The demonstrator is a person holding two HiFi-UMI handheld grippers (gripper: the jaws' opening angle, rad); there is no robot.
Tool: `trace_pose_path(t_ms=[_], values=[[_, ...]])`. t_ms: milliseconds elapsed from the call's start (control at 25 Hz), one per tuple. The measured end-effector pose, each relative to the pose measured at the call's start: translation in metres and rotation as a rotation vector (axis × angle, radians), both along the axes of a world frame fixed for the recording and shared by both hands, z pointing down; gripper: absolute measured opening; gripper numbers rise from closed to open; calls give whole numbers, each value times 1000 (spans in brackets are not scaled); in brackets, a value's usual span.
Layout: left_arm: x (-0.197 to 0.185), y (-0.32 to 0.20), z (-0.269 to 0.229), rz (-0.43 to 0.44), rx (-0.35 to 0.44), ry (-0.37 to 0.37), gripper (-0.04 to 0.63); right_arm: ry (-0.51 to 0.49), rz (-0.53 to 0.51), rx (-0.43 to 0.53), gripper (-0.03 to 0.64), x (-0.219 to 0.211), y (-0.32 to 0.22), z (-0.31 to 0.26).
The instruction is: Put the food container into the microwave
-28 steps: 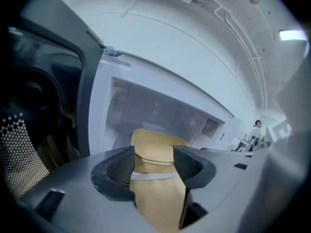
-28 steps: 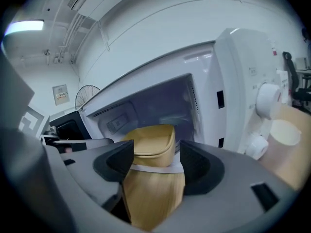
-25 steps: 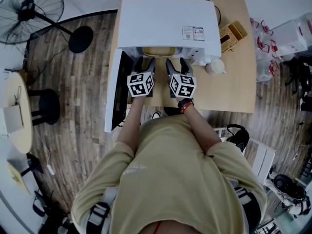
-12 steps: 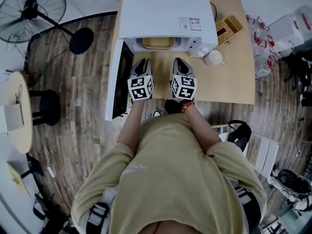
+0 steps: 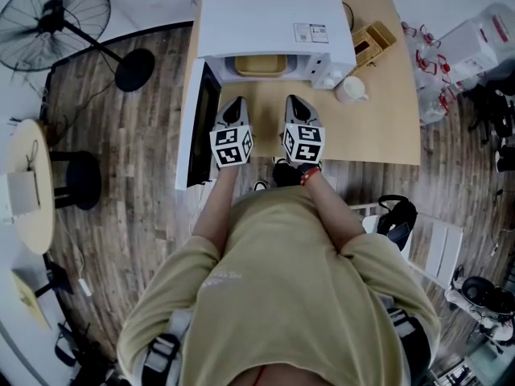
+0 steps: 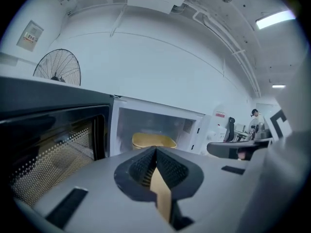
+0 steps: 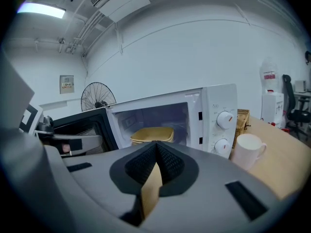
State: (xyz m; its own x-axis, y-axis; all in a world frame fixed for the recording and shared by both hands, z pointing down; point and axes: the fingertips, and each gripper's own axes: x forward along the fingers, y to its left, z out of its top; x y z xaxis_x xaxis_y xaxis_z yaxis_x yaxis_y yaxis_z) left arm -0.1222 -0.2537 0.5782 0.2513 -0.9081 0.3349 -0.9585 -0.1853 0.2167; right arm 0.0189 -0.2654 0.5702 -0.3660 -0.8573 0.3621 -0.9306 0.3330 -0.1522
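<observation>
Tabletop (image 5: 378, 127) parts microwave (image 5: 273, 22) from left tongs (image 5: 236, 104), right tongs (image 5: 294, 102); both closed.

White mug (image 5: 352, 90) on wooden table (image 5: 378, 131), near woven box (image 5: 370, 43); floor fan (image 5: 53, 11) and black stool (image 5: 76, 177) at left.

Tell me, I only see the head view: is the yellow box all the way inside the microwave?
Observer: Yes, the right gripper view shows the food container sitting inside the microwave.
Operator: Are the grabbers holding anything?
Observer: No. The left gripper and right gripper have just closed their fingers, with nothing between them.
Operator: What's on the microwave's front?
Observer: Two white knobs, one above the other, next to a white mug.
</observation>
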Motion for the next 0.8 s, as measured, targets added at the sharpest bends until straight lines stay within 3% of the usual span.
trace_pose_path(t_ms=[120,280,800], values=[[-1,3,0,4,-2,13,21,-3,-2,1,21,-1,2,-1],[-5,5,-3,6,0,136,20,-11,0,0,21,0,3,-1],[12,-5,18,62,-63,98,20,20,-40,-58,21,10,-6,17]])
